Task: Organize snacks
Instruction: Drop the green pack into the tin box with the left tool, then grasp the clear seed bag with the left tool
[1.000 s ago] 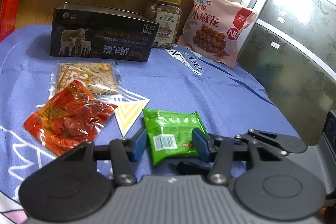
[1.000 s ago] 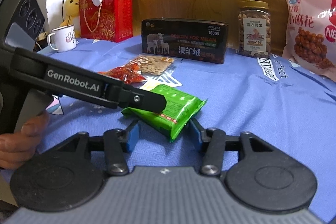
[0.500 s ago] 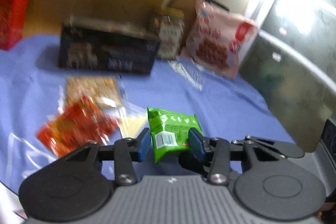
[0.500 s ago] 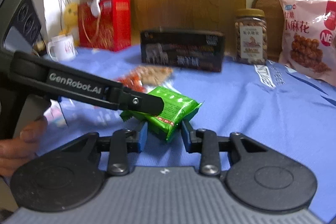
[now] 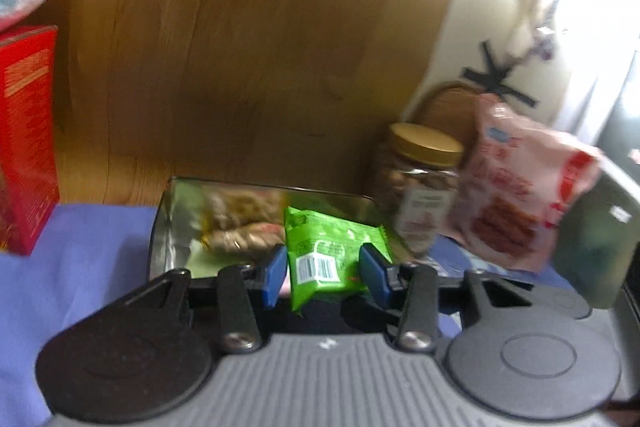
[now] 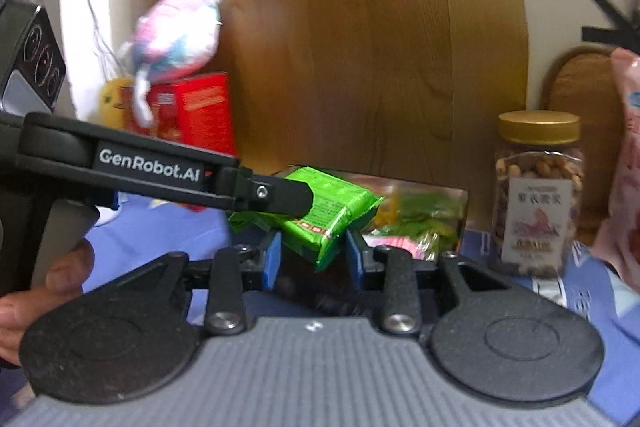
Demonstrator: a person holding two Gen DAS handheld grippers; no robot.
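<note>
Red box [image 5: 26,163] far left on the blue cloth [image 5: 80,255]. Centre: the left gripper [image 5: 323,273] pinches the green snack packet [image 5: 324,251] between nearly closed blue pads, above the open tin [image 5: 168,227], which already seems to hold snacks, though it's blurred. The right gripper [image 6: 313,254] clamps the packet's other end. Right: nut jar [image 5: 420,187], pink bag [image 5: 516,203].

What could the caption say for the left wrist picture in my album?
Both grippers carry the green snack packet over the open tin box, left gripper clamped on one end.
</note>
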